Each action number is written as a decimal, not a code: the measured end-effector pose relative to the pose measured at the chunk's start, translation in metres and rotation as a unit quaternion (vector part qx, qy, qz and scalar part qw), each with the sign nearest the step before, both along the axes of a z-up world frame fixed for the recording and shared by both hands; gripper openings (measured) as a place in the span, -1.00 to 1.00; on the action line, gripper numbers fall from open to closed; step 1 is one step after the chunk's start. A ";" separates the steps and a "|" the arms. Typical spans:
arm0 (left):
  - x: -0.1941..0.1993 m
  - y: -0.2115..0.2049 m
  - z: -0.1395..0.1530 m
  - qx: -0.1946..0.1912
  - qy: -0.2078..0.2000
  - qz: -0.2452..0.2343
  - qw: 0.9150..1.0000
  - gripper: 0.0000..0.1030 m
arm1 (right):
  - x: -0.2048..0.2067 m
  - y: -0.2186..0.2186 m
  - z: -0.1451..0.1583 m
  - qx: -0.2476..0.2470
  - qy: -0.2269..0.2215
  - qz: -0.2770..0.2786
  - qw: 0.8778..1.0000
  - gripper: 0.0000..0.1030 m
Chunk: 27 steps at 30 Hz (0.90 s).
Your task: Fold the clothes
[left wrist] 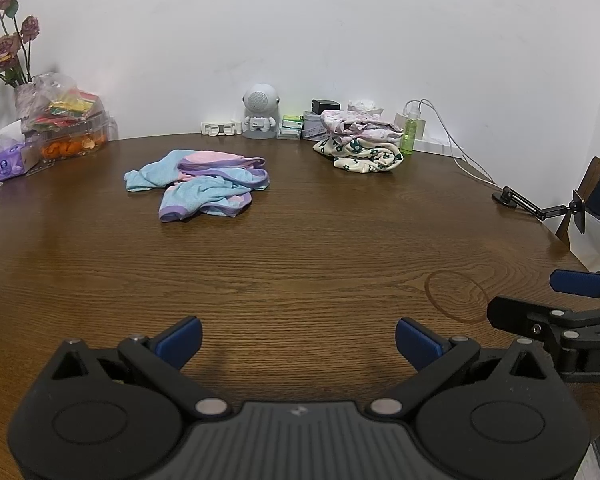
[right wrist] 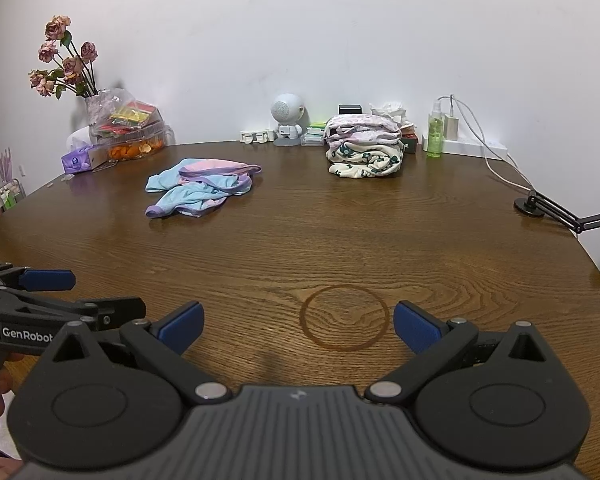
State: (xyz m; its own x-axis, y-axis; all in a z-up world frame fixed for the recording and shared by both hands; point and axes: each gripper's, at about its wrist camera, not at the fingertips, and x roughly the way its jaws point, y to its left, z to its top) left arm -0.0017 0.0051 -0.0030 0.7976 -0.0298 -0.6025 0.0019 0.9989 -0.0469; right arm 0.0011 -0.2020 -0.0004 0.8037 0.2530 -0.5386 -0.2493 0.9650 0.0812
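Observation:
A crumpled garment in light blue, pink and purple (left wrist: 204, 184) (right wrist: 202, 188) lies unfolded on the brown wooden table (left wrist: 300, 264) (right wrist: 300, 240), left of centre. A stack of folded clothes (left wrist: 360, 140) (right wrist: 364, 146), floral cream below and pink print above, sits at the far right near the wall. My left gripper (left wrist: 299, 342) hovers open over the near table edge, well short of the garment, holding nothing. My right gripper (right wrist: 299, 328) is open and empty too, above a round ring stain (right wrist: 345, 317). Each gripper shows at the edge of the other's view.
Along the wall stand dried roses in a vase (right wrist: 70, 64), a snack box (left wrist: 70, 132), a purple tissue pack (left wrist: 6, 162), a robot figurine (left wrist: 260, 112), a green spray bottle (right wrist: 435, 136) and a charger with cable (right wrist: 472, 136). A black phone arm (left wrist: 540, 208) sits at the right edge.

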 end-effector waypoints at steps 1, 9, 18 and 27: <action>0.000 0.000 0.000 0.001 0.000 0.000 1.000 1.00 | 0.000 0.000 0.000 0.000 0.000 0.000 1.000 0.99; 0.007 0.000 0.004 0.012 -0.008 -0.004 1.000 1.00 | 0.012 0.006 0.001 -0.011 0.005 0.015 1.000 0.99; 0.033 0.013 0.015 0.014 -0.023 0.003 1.000 1.00 | 0.046 0.023 0.018 -0.029 -0.011 0.055 0.998 0.99; 0.079 0.045 0.026 0.023 -0.031 0.048 0.998 1.00 | 0.099 0.055 0.045 -0.060 -0.020 0.092 0.994 0.99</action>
